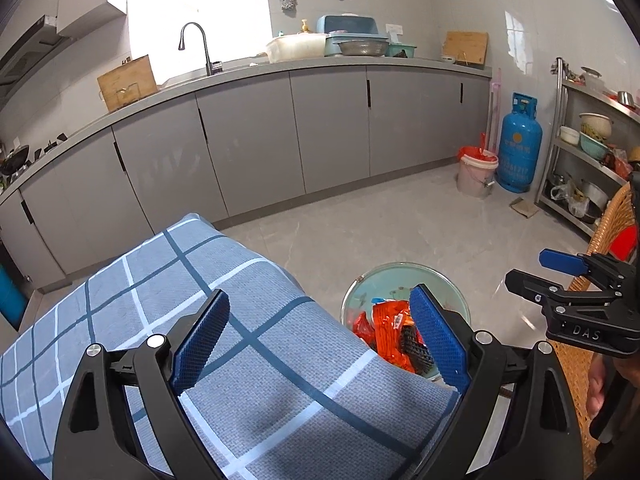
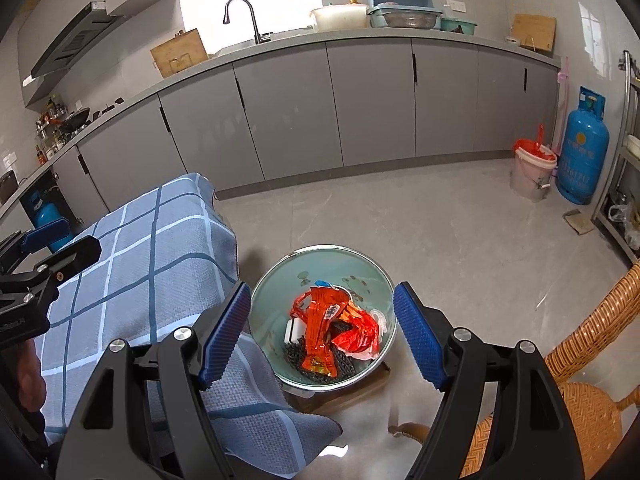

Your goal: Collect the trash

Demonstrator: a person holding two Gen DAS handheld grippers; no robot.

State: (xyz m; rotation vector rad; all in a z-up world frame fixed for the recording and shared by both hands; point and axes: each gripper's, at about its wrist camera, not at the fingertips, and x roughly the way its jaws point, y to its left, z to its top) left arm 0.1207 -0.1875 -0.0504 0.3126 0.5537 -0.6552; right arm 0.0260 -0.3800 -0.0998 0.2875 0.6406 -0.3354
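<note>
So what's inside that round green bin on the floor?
The bin holds crumpled orange wrappers, a small white box and a dark, netlike piece. Small specks dot its far wall. The wrappers cover the bottom, so anything beneath them is hidden.

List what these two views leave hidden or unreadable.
- Bin bottom: right wrist view, covered by the orange wrapper.
- Bin's near side: left wrist view, hidden by the checked cloth and the left gripper.
- Wrapper print: too small to read.
- Whatever the cloth covers: hidden in both views.
</note>
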